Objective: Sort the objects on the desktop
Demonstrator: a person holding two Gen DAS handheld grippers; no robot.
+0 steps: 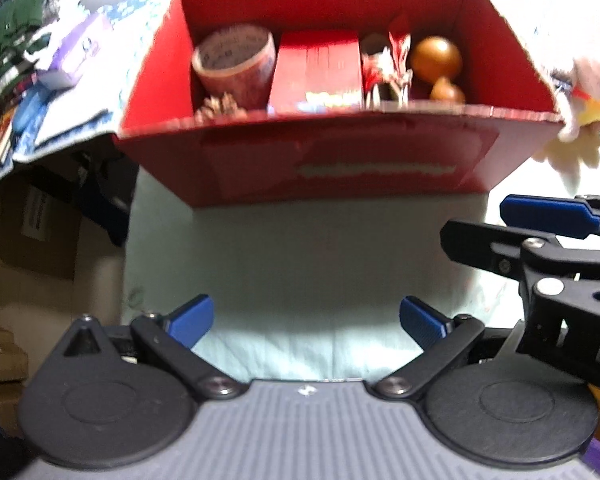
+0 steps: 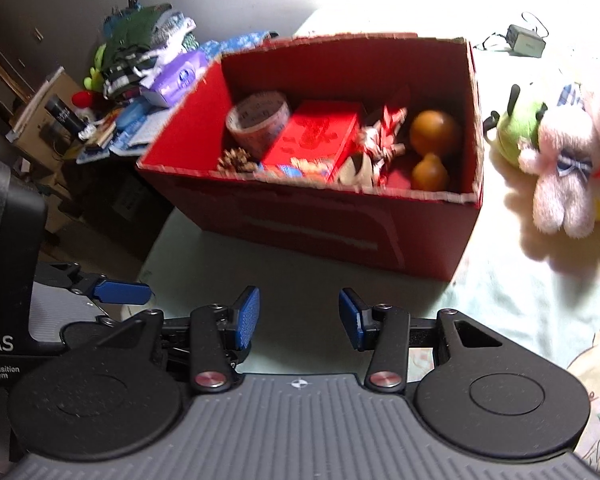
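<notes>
Cardboard, red: an open box (image 1: 340, 160) sits just ahead of both tongs on the pale cloth (image 1: 300, 264). Inside lie a tape roll (image 1: 234, 62), a red packet (image 1: 316, 68), a pine cone (image 2: 236, 160) and two orange balls (image 2: 434, 130) (edges blurred). The left gripper (image 1: 306, 322) and right gripper (image 2: 299, 318) both gape, nothing between their blue pads.

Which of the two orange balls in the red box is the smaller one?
The smaller orange ball lies closer to the front wall of the red box; the bigger ball sits behind it, further inside.
</notes>
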